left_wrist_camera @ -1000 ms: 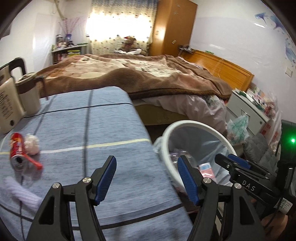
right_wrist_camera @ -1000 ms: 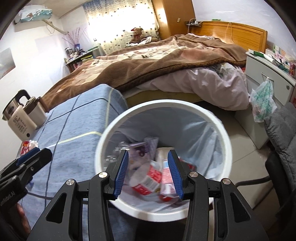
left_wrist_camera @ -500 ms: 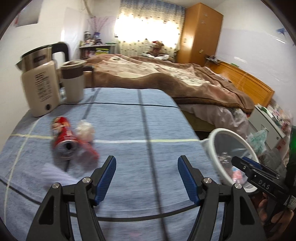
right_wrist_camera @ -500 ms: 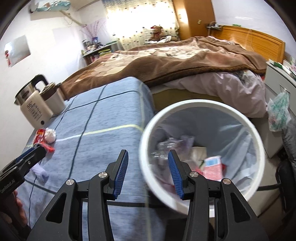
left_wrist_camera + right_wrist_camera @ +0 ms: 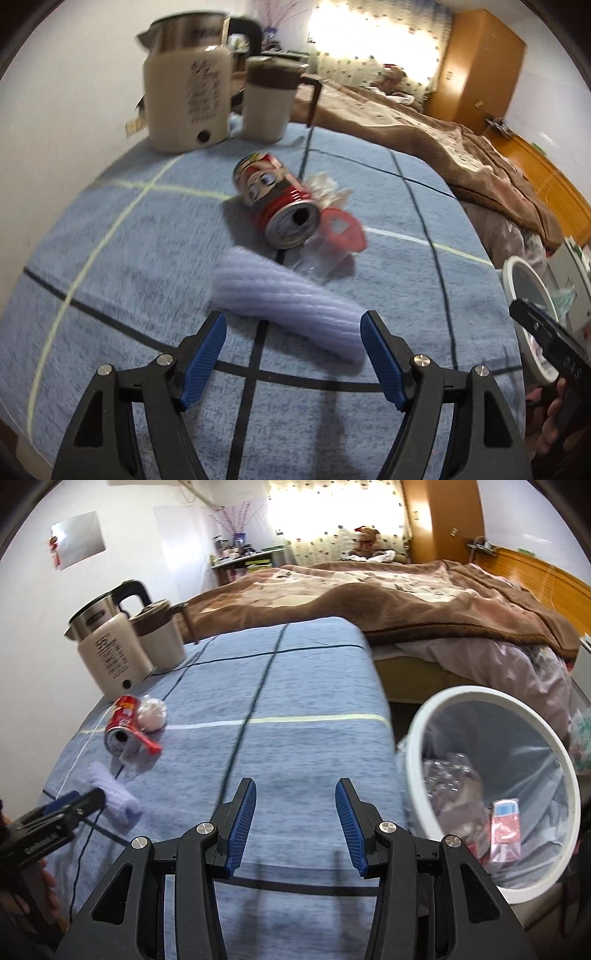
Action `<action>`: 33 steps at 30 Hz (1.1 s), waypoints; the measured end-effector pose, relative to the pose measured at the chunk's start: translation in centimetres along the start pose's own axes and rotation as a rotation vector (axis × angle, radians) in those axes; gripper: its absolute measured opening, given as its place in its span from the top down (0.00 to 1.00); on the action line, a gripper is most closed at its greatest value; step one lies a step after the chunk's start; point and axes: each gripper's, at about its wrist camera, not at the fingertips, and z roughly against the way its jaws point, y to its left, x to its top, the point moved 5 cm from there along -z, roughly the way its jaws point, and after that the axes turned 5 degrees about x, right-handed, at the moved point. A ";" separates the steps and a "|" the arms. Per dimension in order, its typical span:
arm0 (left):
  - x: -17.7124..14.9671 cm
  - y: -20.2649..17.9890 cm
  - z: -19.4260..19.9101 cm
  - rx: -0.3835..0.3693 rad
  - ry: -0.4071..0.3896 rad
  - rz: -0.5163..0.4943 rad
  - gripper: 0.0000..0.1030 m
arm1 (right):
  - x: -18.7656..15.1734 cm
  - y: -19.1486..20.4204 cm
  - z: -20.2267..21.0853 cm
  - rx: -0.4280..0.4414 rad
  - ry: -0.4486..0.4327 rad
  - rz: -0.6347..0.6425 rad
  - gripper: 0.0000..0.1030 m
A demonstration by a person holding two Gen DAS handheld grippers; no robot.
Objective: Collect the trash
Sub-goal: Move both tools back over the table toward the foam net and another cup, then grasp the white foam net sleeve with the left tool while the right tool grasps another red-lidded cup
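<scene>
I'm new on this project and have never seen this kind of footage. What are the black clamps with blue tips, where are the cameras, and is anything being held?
Each clamp is a hand-held gripper; a person carries one in each hand, with a wide-angle camera mounted on it looking along its fingers. One view is from the left gripper, the other from the right gripper.

On the blue checked cloth lie a red can, a crumpled white wad, a red-edged clear wrapper and a pale ribbed roll, near a kettle. A white bin stands beside the table.

Nothing is held. The left fingers have just been opening and sit around the roll; the right is open over bare cloth.
</scene>
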 end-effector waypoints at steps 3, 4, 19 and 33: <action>0.3 0.2 -0.7 -0.057 0.016 0.044 0.25 | -0.1 1.0 -0.4 0.003 0.007 0.015 0.55; 0.4 0.3 -1.0 -0.057 0.023 0.059 0.25 | -0.1 1.2 -0.5 -0.001 0.009 0.023 0.55; 1.9 0.7 -3.1 -0.098 0.020 0.144 0.40 | -0.2 3.9 -1.7 0.014 0.028 0.059 0.55; 2.4 4.1 -1.6 -0.085 0.000 0.071 0.69 | 0.2 7.9 -3.9 0.095 0.052 0.082 0.55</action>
